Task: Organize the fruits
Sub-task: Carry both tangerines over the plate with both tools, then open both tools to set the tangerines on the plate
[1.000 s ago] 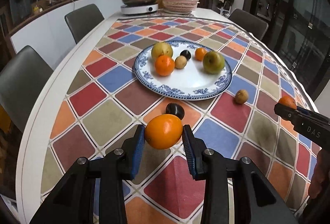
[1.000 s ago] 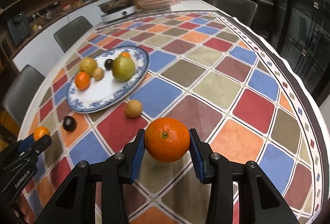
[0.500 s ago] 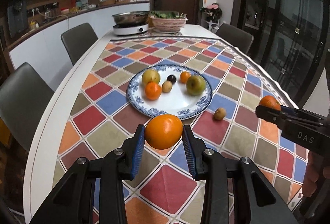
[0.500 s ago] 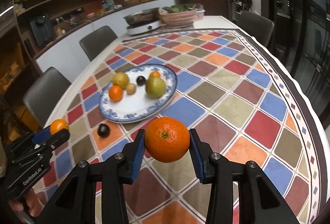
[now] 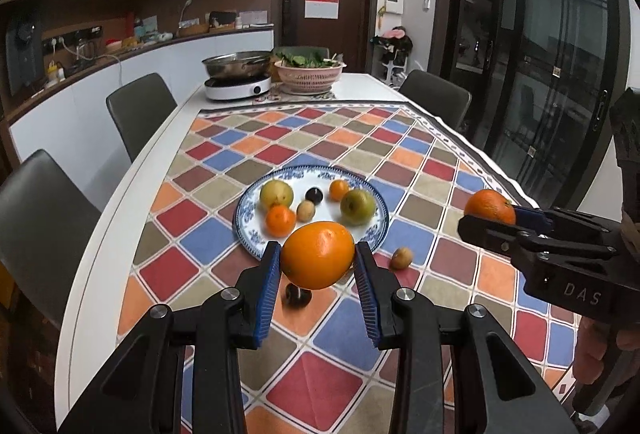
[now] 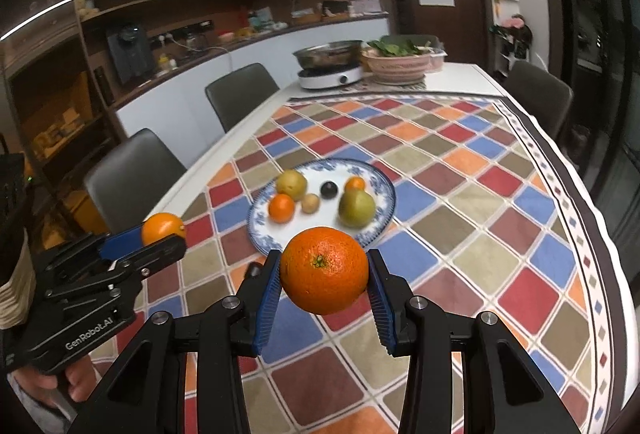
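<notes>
Gripping a smooth orange [image 5: 318, 260], left hand-held gripper [image 5: 316, 266], right hand-held gripper [image 6: 324, 276] clamping (seemingly) a tangerine [image 6: 324, 270].

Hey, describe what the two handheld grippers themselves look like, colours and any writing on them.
Both are matte black plastic with ribbed blue finger pads and silver screws. The left gripper reads "GenRobot.AI" along its side; the right gripper reads "DAS". A beige ribbed cuff shows behind the left one.

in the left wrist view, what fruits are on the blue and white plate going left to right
yellow-green fruit → small orange → small tan fruit → dark plum → small orange at the back → green pear
</notes>
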The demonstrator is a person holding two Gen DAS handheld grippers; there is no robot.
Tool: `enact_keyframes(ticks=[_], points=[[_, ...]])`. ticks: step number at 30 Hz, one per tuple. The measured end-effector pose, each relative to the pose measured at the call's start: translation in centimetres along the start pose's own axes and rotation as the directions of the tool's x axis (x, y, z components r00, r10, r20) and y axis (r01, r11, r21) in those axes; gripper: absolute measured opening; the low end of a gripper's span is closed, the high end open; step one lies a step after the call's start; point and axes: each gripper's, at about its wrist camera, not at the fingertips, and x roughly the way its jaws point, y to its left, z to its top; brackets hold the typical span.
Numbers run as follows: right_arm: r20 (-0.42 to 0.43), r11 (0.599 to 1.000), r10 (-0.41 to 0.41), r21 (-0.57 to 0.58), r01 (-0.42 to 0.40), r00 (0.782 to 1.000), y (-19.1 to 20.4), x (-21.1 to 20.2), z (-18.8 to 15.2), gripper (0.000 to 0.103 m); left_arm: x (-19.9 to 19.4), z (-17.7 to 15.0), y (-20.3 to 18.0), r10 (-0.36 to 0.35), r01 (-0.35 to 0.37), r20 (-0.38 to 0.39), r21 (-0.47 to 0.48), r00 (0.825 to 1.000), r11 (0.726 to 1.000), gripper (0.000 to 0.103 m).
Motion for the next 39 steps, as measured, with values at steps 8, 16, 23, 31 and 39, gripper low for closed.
enact_keyframes(ticks=[8,16,23,31,39], points=[[0.011,0.998,0.030,-0.050,-0.029,0.999,0.8,0.6,2.3,0.042,0.9,1.7,0.3,-0.017,0.017,0.016,0.005,1.000,1.000,0.036],[0.009,0.996,0.048,-0.076,-0.047,0.999,0.8,2.5,4.8,0.042,2.9,3.2,1.0,-0.041,0.041,0.006,0.010,0.999,0.999,0.036],[-0.019,0.994,0.065,-0.092,-0.066,0.998,0.6,5.4,6.9,0.042,5.7,4.8,2.4,-0.052,0.052,-0.017,-0.001,0.998,0.999,0.036],[-0.072,0.994,0.060,-0.084,-0.066,0.996,-0.5,9.8,8.2,0.042,9.9,6.7,3.4,-0.069,0.070,-0.048,0.024,0.996,0.997,0.036],[-0.138,0.993,0.084,-0.065,-0.094,0.987,-2.2,14.6,9.8,0.042,15.1,8.2,4.0,-0.095,0.100,-0.113,0.039,0.989,0.994,0.036]])
